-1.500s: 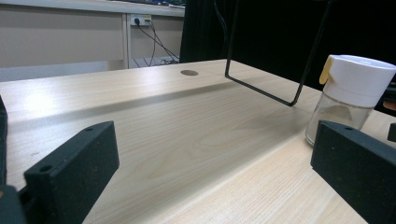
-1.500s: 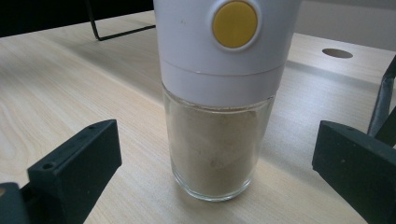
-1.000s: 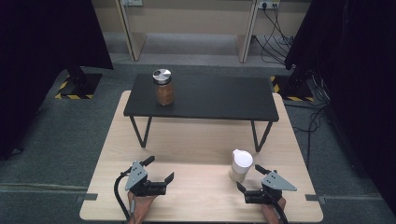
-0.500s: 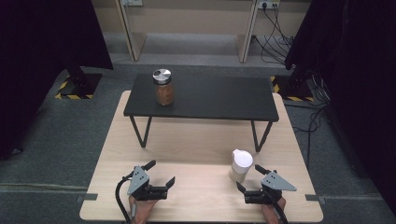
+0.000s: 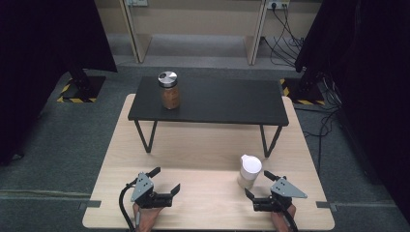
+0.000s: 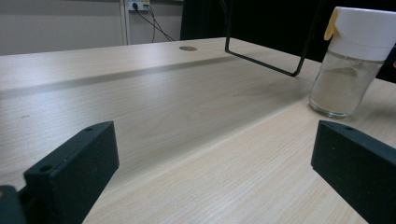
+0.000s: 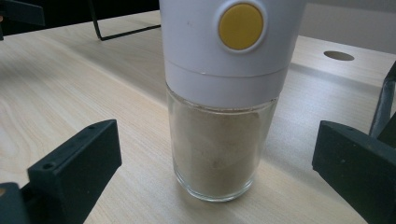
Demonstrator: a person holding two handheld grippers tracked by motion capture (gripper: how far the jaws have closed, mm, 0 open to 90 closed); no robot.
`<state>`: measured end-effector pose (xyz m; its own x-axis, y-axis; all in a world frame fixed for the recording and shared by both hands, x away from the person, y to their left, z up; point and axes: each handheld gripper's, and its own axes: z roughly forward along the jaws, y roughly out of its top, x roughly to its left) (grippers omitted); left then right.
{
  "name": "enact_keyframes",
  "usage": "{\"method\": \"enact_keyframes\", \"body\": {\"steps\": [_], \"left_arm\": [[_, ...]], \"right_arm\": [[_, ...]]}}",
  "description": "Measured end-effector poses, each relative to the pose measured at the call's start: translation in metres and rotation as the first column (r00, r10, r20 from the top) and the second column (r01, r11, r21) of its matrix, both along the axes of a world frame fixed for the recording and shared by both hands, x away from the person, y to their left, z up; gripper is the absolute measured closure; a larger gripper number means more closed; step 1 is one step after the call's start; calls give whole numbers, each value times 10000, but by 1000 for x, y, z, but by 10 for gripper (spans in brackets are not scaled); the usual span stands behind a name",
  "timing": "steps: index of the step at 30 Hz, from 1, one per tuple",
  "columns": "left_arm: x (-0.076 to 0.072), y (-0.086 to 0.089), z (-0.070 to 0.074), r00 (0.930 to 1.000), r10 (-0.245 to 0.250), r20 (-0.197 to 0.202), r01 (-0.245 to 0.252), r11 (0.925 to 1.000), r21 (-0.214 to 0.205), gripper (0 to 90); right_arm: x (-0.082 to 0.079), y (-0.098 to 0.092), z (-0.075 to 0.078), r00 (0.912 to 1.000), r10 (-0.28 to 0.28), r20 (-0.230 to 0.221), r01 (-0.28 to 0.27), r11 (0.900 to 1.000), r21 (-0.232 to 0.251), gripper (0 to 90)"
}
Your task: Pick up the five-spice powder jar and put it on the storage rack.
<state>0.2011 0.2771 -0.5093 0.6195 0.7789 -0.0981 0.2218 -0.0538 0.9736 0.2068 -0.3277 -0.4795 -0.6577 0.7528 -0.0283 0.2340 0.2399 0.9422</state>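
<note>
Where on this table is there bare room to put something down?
The light wood table is bare between the left tool and the white-capped shaker, and under the black shelf. That shelf is bare right of the brown jar. It is tight around the right tool beside the shaker.

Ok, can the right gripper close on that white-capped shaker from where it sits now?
Probably yes. The right gripper is open, and in its own view the shaker stands upright between the jaws, just ahead of them, on the bare wooden table. Nothing lies between; a short push forward should seat it.
</note>
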Motion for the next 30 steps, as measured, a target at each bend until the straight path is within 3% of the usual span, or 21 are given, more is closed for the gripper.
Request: {"method": "enact_keyframes", "body": {"steps": [30], "left_arm": [[0, -1, 0, 10000, -51, 70, 50, 10000, 57, 4]], "right_arm": [[0, -1, -1, 10000, -6, -14, 7, 10000, 89, 13]]}}
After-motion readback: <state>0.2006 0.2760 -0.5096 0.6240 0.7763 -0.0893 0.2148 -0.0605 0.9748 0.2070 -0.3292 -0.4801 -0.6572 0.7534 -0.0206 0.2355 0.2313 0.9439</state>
